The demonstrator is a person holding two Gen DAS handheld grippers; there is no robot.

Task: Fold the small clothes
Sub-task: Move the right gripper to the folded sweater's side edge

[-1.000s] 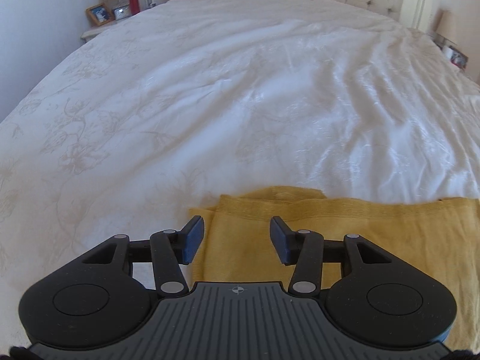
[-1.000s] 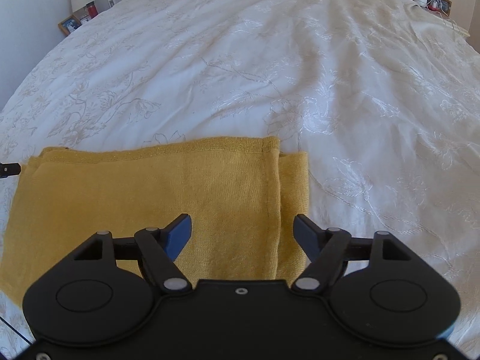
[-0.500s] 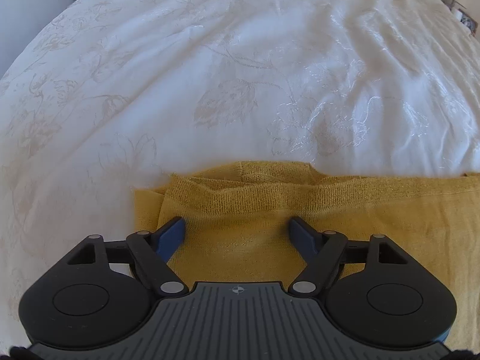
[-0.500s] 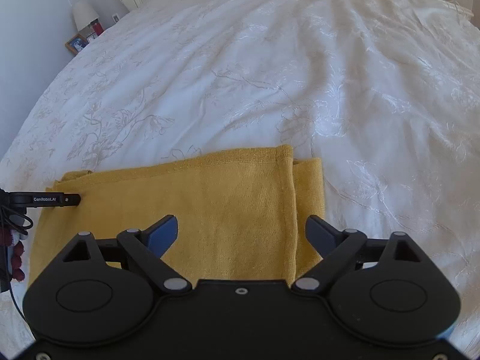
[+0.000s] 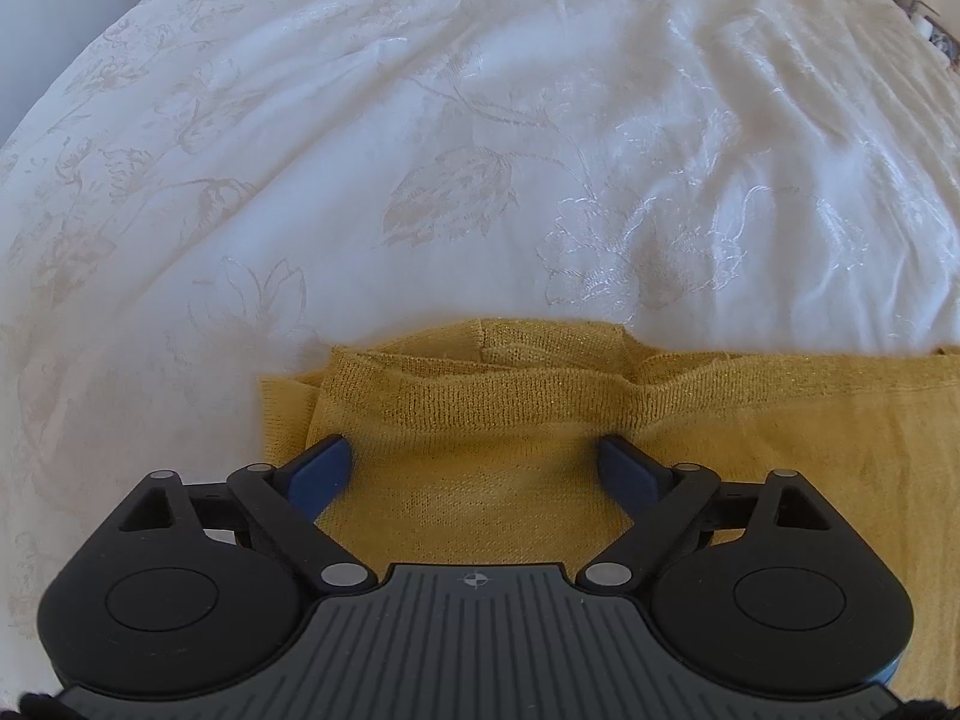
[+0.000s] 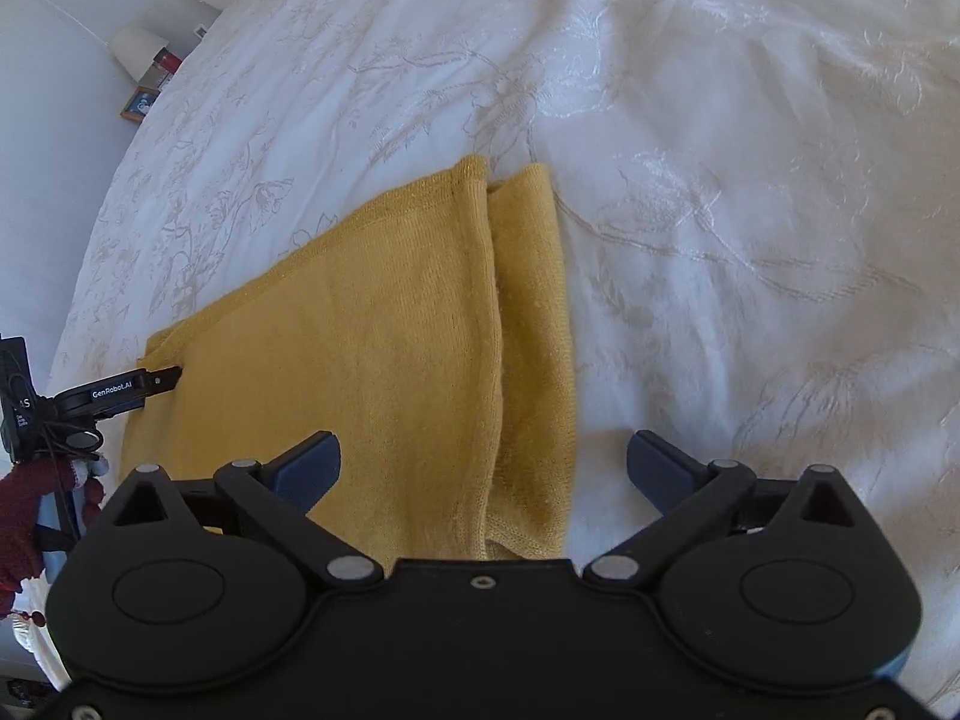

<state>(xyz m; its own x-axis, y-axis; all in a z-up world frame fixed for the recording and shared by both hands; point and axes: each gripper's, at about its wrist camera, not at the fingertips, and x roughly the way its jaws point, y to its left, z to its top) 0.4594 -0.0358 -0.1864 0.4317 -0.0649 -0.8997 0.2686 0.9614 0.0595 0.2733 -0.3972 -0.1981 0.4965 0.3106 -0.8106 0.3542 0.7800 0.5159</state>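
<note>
While both grippers' jaws were opening wide with nothing pinched, left gripper (image 5: pixel 474 465) over the knit (image 5: pixel 480 420) at lower centre, right gripper (image 6: pixel 483 462) straddling its edge, a shallow bite risked catching one layer, likely undoing the fold on the bed (image 5: pixel 480 150).

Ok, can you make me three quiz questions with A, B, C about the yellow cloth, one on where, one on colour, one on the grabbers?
1. Where does the cloth lie?
A on the bed
B on a chair
C on the floor
2. What colour is the bedcover?
A blue
B white
C green
3. How do the right gripper jaws stand?
A pinched on the cloth
B spread apart
C holding a cup

Answers: 1 A, the cloth lies flat on the bedcover. 2 B, it is white with a pale flower pattern. 3 B, the jaws stand wide and are opening, the cloth edge between them untouched.
</note>
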